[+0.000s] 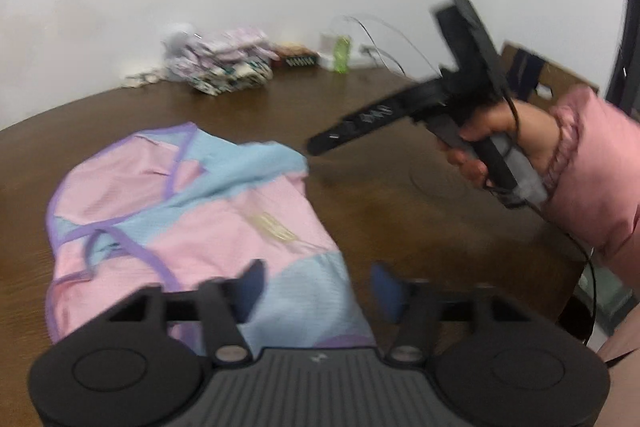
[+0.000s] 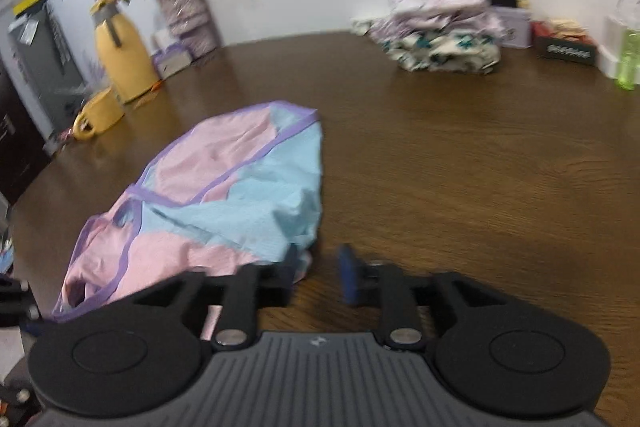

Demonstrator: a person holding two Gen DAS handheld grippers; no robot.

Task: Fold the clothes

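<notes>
Both tongs, left [image 1: 316,283] and right [image 2: 320,263], gape empty by the pink-and-blue garment [image 1: 192,211]. Grabbing one slack layer risks a lopsided fold.

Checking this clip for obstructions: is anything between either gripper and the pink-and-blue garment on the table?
Nothing visible. The garment lies alone on bare table. The left gripper is open right over its near edge; the right gripper is open at its blue corner. The folded pile sits far back by the wall.
</notes>
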